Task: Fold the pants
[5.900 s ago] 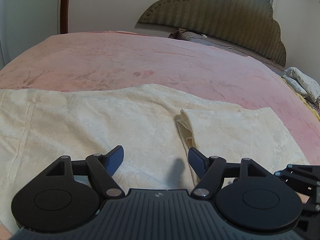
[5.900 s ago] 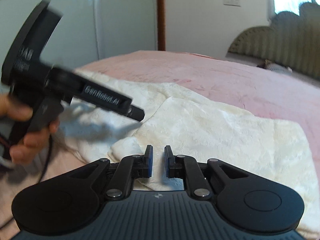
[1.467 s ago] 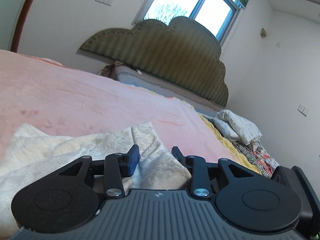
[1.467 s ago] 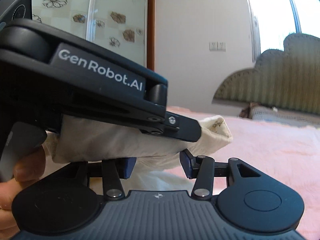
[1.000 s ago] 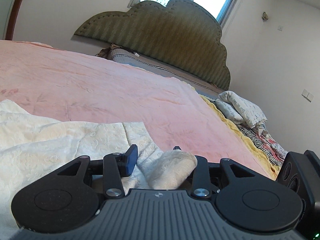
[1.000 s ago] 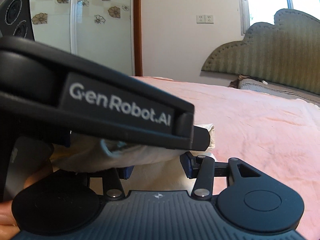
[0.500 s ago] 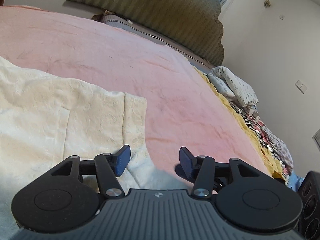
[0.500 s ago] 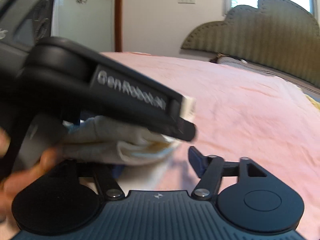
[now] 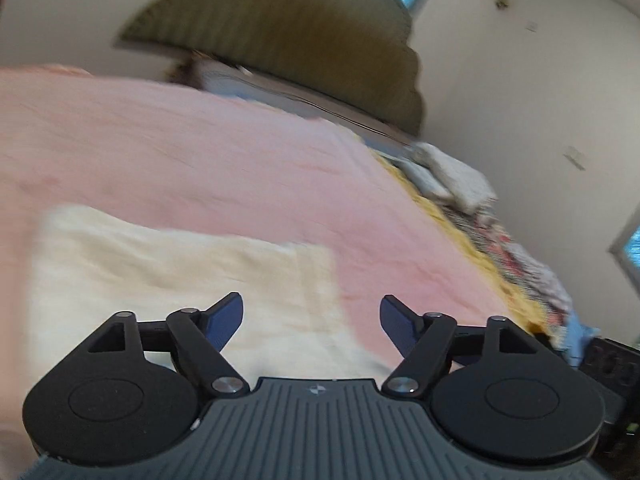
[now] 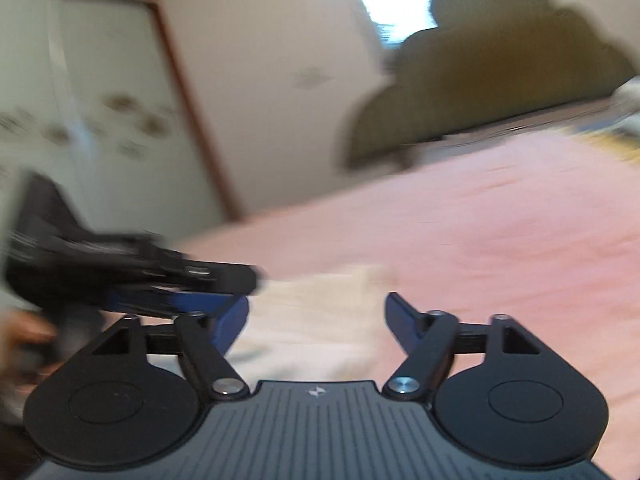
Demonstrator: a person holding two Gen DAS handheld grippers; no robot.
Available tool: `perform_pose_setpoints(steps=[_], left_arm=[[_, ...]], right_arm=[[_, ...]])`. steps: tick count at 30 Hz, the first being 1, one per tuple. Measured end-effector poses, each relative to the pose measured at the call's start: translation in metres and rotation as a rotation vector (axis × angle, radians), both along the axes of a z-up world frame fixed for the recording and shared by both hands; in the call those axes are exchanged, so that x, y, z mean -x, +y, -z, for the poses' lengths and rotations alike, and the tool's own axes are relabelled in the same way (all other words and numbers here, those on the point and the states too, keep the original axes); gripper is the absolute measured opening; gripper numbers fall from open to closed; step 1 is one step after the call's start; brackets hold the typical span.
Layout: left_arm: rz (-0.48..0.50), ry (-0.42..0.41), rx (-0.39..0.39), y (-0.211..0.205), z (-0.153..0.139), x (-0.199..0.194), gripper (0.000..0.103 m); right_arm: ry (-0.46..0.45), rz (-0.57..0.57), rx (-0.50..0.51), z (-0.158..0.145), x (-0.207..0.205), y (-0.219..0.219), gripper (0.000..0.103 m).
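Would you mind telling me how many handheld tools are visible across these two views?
2. The left tool hangs open over the cream pants on the pink bedspread; the right tool is open beside it. Nothing suggests a hidden third.

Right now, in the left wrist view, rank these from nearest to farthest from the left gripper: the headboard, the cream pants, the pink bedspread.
1. cream pants: directly below and ahead of the open left gripper, to its left.
2. pink bedspread: spreads beyond the pants, across the middle.
3. headboard: far end of the bed, against the wall.
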State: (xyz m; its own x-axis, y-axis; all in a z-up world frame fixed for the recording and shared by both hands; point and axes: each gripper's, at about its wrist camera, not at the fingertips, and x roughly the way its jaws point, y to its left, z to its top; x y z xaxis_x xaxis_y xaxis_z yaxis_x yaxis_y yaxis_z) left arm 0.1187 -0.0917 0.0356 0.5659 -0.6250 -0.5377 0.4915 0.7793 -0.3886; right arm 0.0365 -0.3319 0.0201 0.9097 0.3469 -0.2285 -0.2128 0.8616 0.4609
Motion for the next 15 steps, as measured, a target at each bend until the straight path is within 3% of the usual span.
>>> perform_pose_setpoints(steps=[3,8,10,15], left_arm=[[-0.077,-0.038,-0.086,0.044,-0.003,-0.007,0.079],[-0.093,-0.026,-0.23,0.081,0.01,-0.019,0.079],[-0.097,-0.056,-0.302,0.083,0.015,-0.019,0.079],[-0.051,-0.109,-0.394,0.079,0.026,-0.014,0.079]], right_arm=[[0.016,-0.242,-0.05,0.0,-0.015,0.047,0.083],[0.102,-0.544,0.031,0.011,-0.018,0.145,0.083],[0.13,-0.594,0.071,0.014,-0.014,0.176,0.083],[0.146,-0.563,0.166,0.014,-0.021,0.215,0.083]])
